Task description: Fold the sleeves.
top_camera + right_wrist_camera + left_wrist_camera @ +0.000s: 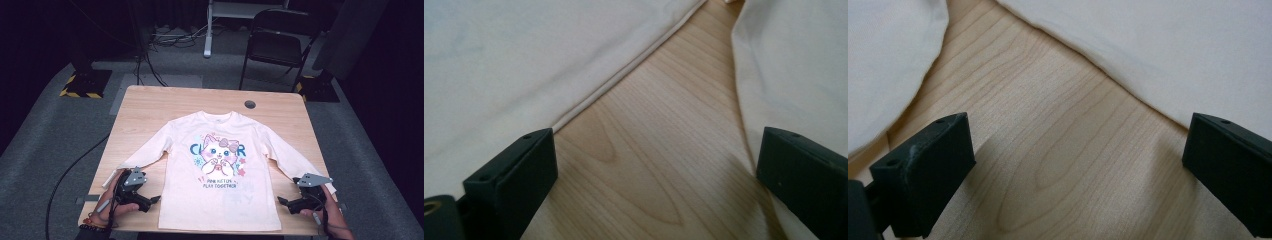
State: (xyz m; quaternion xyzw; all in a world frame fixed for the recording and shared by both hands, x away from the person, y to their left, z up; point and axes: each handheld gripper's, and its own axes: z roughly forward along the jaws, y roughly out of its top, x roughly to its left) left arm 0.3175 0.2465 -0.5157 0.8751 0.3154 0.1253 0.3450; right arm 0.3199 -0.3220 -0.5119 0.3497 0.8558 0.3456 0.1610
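A pale pink long-sleeved shirt [220,165] with a cartoon cat print lies flat, front up, on the wooden table [150,107], sleeves spread out to both sides. My left gripper [156,199] rests low at the shirt's bottom left, jaws wide open, pointing at the side seam. In the left gripper view, bare wood lies between the jaws, with the shirt body [1168,50] ahead and the sleeve [883,60] at left. My right gripper [281,201] sits at the shirt's bottom right, also open; its view shows the shirt's side edge [524,65] and the sleeve [794,65].
A round cable hole [250,104] is in the table's far right part. A black folding chair [280,42] and a white stand base [208,30] are on the grey floor beyond. A cable [70,170] trails off the table's left side.
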